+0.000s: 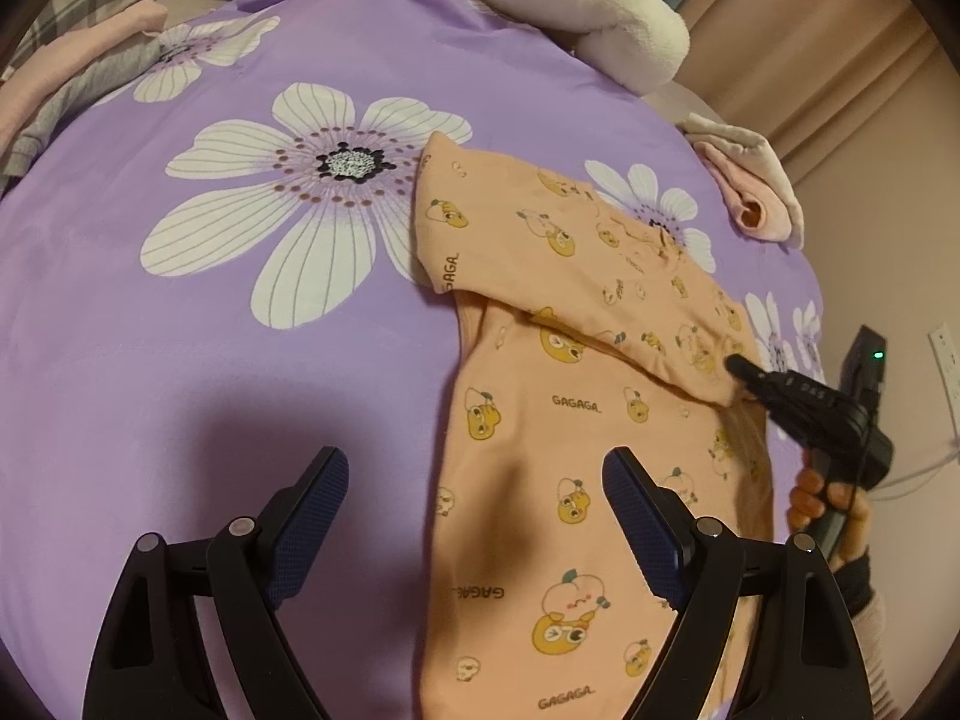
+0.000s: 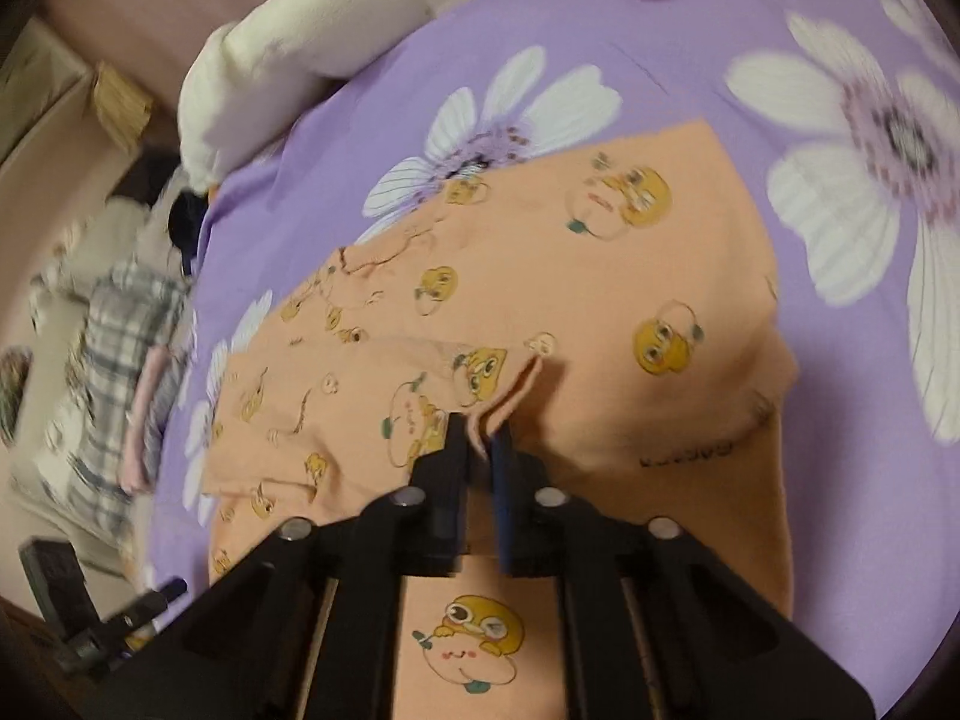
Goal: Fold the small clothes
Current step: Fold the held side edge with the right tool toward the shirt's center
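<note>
My right fingers (image 2: pixel 480 432) are clenched on just a thin fold of the peach shirt (image 1: pixel 540 480), left fingers (image 1: pixel 474 516) released, so it could slip free mid-fold and bunch up on the bed (image 1: pixel 180 360).

- One peach-orange printed garment (image 1: pixel 540 312) lies on the bed, with one part folded across its body.
- One purple bedsheet (image 1: pixel 180 360) covers the bed; in the left wrist view it bears five white flowers in all, whole or partly hidden, the largest (image 1: pixel 312 210) beside the garment.
- Two claws: the left claw (image 1: pixel 474 516), with two fingers spread apart, and the right claw (image 2: pixel 480 438), with two fingers closed on one pinch of the garment.
- One white plush item (image 1: pixel 600 18) at the far edge of the bed.
- One folded pink-and-cream cloth (image 1: pixel 750 186) at the right edge.
- One grey garment (image 1: pixel 78 90) and one pink cloth (image 1: pixel 78 30) at the far left.
- One hand (image 1: pixel 828 504) visible, on the right claw's handle.
</note>
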The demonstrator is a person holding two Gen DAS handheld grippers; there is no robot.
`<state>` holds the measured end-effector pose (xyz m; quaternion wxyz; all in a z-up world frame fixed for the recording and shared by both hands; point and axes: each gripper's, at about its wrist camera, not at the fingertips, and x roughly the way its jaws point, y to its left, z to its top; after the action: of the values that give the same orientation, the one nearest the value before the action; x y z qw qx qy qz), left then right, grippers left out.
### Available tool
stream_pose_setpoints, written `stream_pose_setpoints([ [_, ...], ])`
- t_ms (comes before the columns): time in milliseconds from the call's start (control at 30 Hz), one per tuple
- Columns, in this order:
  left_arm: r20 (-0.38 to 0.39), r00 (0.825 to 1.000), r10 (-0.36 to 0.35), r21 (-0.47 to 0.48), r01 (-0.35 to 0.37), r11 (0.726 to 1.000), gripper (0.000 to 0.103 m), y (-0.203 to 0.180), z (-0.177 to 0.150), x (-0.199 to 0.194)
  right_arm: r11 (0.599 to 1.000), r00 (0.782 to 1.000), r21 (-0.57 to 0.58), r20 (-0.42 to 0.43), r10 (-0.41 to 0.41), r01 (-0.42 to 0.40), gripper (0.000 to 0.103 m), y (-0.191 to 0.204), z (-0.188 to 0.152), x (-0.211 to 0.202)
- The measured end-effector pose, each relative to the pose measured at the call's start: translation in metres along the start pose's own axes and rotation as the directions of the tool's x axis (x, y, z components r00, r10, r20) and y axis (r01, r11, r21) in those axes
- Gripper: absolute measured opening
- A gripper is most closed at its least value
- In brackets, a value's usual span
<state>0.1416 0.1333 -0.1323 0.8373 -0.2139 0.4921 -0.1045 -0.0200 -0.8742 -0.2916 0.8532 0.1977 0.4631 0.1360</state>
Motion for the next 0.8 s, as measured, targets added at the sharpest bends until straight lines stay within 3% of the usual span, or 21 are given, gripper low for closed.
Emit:
stream_pose_setpoints([
  [67,0.001,1.0,0.0,-0.002,0.0,1.0,0.086,0.001,0.0,0.001,0.999,0.999,-0.044,0.032,-0.027,0.028,0.007,0.01,0.003,-0.013],
  [200,-0.01,1.0,-0.003,-0.004,0.003,1.0,0.086,0.001,0.003,0.005,0.996,0.992,-0.047,0.108,-0.068,0.073,0.007,-0.005,0.008,-0.031],
  [333,-0.005,1.0,0.015,0.045,-0.015,0.999,0.086,-0.012,0.015,0.013,0.986,0.986,-0.056,0.066,-0.15,0.154,0.01,-0.02,0.005,-0.012],
  [400,-0.012,1.0,0.009,0.074,-0.008,0.997,0.086,-0.023,0.026,0.021,0.966,0.967,-0.064,0.056,-0.247,0.251,0.013,-0.027,0.004,-0.006],
  [467,-0.006,1.0,0.007,0.107,-0.006,0.994,0.086,-0.034,0.036,0.027,0.952,0.954,-0.067,0.067,-0.293,0.298,0.017,-0.029,0.003,-0.006],
  [600,0.038,0.999,0.013,0.169,-0.019,0.985,0.086,-0.055,0.055,0.041,0.946,0.951,-0.141,0.141,-0.274,0.293,0.019,-0.022,-0.007,-0.023],
  [800,0.02,0.998,0.063,0.228,-0.066,0.971,0.083,-0.067,0.066,0.078,0.895,0.954,-0.331,0.139,-0.265,0.297,0.016,0.01,-0.032,-0.016],
])
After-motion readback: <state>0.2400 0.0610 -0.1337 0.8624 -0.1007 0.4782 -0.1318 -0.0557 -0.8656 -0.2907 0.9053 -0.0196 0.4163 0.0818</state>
